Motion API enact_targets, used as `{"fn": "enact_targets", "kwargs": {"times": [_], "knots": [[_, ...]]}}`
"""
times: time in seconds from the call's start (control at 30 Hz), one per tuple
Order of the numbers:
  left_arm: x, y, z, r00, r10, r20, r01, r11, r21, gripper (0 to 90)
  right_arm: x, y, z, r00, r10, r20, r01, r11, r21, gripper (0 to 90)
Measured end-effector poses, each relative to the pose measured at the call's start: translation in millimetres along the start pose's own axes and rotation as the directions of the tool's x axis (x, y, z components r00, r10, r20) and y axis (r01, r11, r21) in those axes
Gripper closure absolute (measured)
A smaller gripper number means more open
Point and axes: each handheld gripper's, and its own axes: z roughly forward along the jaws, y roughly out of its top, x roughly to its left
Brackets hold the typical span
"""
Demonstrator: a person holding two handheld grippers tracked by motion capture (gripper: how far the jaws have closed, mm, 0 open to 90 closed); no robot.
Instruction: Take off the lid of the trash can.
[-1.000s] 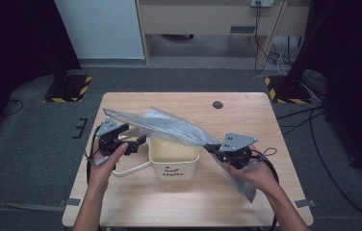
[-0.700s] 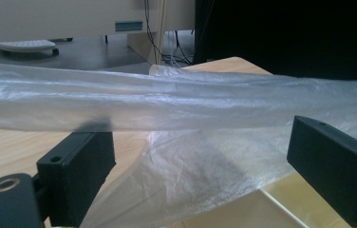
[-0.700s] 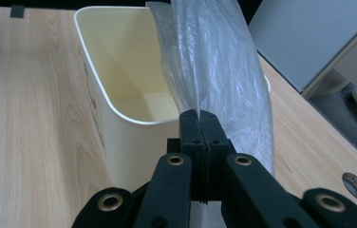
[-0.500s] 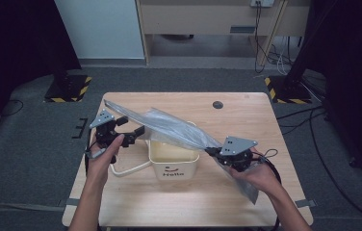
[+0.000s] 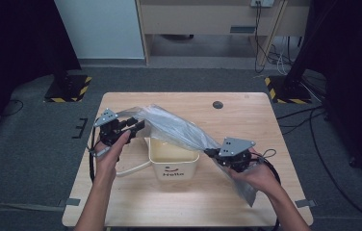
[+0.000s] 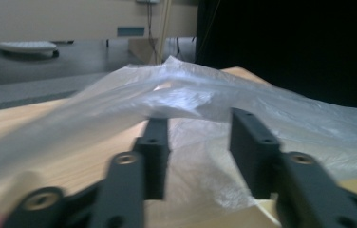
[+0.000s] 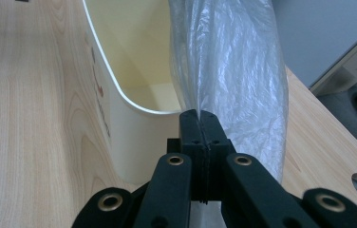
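A clear plastic bag [image 5: 179, 127] stretches across the table above a cream bin [image 5: 172, 161] marked "Hello". My left gripper [image 5: 138, 124] is at the bag's left end. In the left gripper view its jaws [image 6: 200, 142] have just been closing; a gap still shows between them, and the bag [image 6: 191, 90] drapes over their tips. My right gripper [image 5: 210, 153] is shut on the bag's right end. In the right gripper view its jaws [image 7: 199, 118] pinch the film [image 7: 233, 57] next to the bin's rim [image 7: 119, 61].
The wooden table [image 5: 246, 110] has a round dark cap [image 5: 217, 104] near its far edge. A looped handle [image 5: 131, 168] sticks out from the bin's left side. Stand bases with yellow-black stripes [image 5: 68, 89] sit on the floor beyond the table.
The left gripper's jaws have narrowed at the bag's left end, and that hand shifted slightly toward the far edge. The right gripper and the bin have stayed put.
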Motion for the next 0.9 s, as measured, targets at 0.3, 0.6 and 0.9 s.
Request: {"fn": "enact_targets", "kwargs": {"times": [0.3, 0.6, 0.9], "knots": [[-1.4, 0.4, -1.5, 1.0000, 0.005, 0.006, -0.005, 0.9997, -0.025, 79.1, -0.7, -2.6, -3.1, 1.0000, 0.007, 0.003, -0.007, 1.000, 0.002, 90.0], [-9.1, -3.7, 1.2, 0.9986, 0.003, 0.052, -0.002, 0.9999, -0.013, 36.3, 1.5, -1.1, 0.1, 1.0000, 0.002, -0.003, -0.002, 1.000, -0.009, 90.0], [-10.8, -13.1, 12.1, 0.9935, -0.072, 0.088, 0.072, 0.9974, 0.003, 11.5, 4.4, 3.0, 5.7, 1.0000, -0.003, -0.007, 0.003, 1.000, -0.026, 90.0]]}}
